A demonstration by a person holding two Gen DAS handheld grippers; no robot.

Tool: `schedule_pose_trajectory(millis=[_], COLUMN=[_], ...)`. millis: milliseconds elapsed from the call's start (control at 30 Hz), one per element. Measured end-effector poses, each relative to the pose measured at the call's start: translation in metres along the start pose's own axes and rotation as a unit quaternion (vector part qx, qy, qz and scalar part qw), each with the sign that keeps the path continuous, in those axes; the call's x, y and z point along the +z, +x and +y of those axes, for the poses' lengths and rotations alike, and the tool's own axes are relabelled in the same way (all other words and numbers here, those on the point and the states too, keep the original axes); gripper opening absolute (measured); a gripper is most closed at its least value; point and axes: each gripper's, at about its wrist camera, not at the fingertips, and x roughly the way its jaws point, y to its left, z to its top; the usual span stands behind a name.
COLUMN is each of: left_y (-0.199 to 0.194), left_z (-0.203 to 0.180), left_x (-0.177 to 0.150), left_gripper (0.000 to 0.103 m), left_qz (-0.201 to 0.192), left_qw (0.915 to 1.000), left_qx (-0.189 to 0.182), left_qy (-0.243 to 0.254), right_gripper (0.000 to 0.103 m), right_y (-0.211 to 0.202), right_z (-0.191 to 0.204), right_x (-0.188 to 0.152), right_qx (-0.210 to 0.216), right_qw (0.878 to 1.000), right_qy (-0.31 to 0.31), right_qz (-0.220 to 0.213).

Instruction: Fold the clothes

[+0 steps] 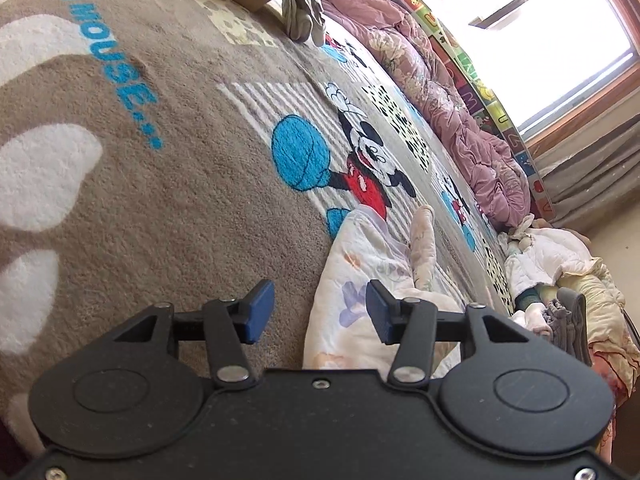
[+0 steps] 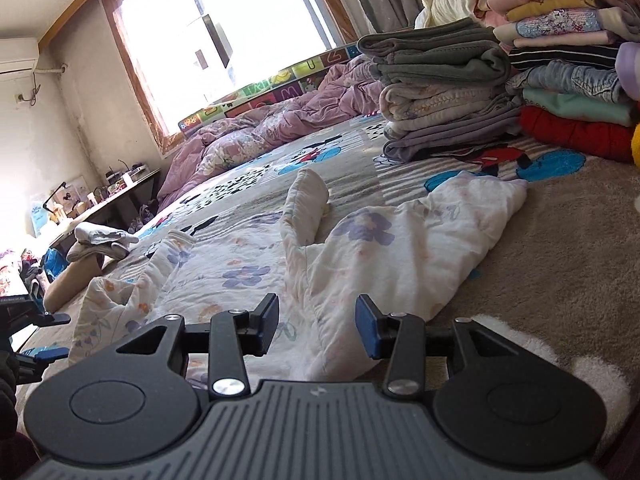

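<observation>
Two tongs, both spread wide with nothing between the blue pads: left tongs [image 1: 320, 312] low over one end of the floral garment [image 2: 320, 248], right tongs [image 2: 317, 326] low over its near hem. Garment is a white quilted piece with purple flowers, lying crumpled on the Mickey Mouse blanket [image 1: 160, 200] that covers the bed, well in from the window-side edge where the pink quilt [image 2: 248, 140] is bunched. One sleeve [image 2: 306, 204] stands up and curls toward the window; cloth near the left tongs is heaped and doubled over. Stack of folded clothes [image 2: 460, 88] sits beyond, toward the bed's far corner, apart from the garment. Judgement: step in hand is the first grasp, with flattening needed before any fold. Best practice here: each pair of tongs should pinch a single layer at the hem or a shoulder seam, not a bunched ridge, since quilted cloth is thick and may slip from a shallow bite. Lift, pull apart to tension, lay flat, then tuck the raised sleeve in. Risk: catching the blanket pile with the garment.
</observation>
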Motion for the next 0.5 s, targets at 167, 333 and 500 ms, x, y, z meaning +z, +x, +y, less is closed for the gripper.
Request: schedule_pose_trajectory(millis=[167,333,500], left_y=[0.051,0.084,0.094], left_z=[-0.014,-0.014,-0.015], left_x=[0.028,0.041,0.043], left_gripper=[0.05,0.05,0.047], left_qz=[0.043,0.059,0.066], left_qw=[0.9982,0.9958,0.9924], left_qx=[0.005,-0.02,-0.046], left_qy=[0.042,0.066,0.092], right_gripper=[0.044,0.042,0.043], right_y=[0.006,0.025,0.033], right_z=[0.001,-0.01,-0.021], right_x=[0.005,0.003,-0.01], right_qx=[0.003,-0.018,-0.029], right_qw=[1.0,1.0,0.999], right_qy=[0.007,0.01,0.015], right_qz=[0.011,0.022,0.026])
